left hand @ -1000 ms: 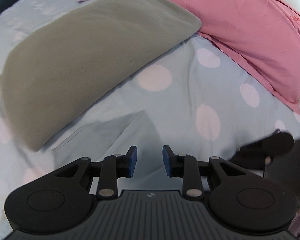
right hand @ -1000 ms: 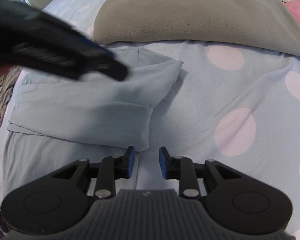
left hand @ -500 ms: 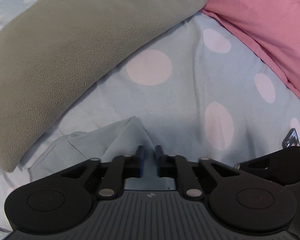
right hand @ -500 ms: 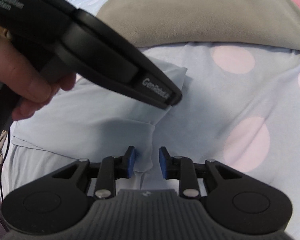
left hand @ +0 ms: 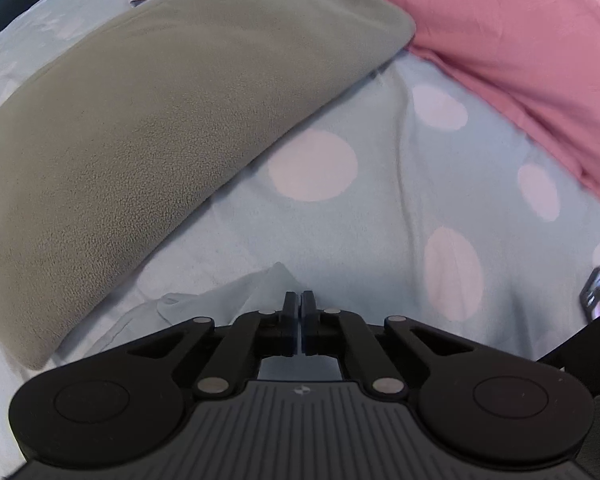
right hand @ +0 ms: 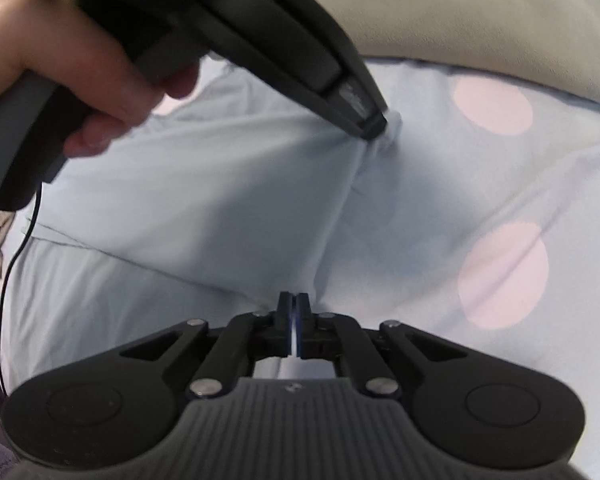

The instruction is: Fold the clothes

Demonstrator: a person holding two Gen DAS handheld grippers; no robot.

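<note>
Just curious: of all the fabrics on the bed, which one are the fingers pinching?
The plain pale-blue garment, pinched by both grippers; the grey fleece and pink cloth lie untouched.

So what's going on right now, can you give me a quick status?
Left gripper and right gripper both shut on the light blue garment. Partly folded. Grey pillow lies beyond.

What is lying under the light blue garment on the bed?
The light blue garment lies on the dotted bedsheet, which shows around it. What is beneath its folded layers is covered.

Garment (right hand: 188,184) on bedsheet (right hand: 480,184), pillow (left hand: 160,128) behind it.
</note>
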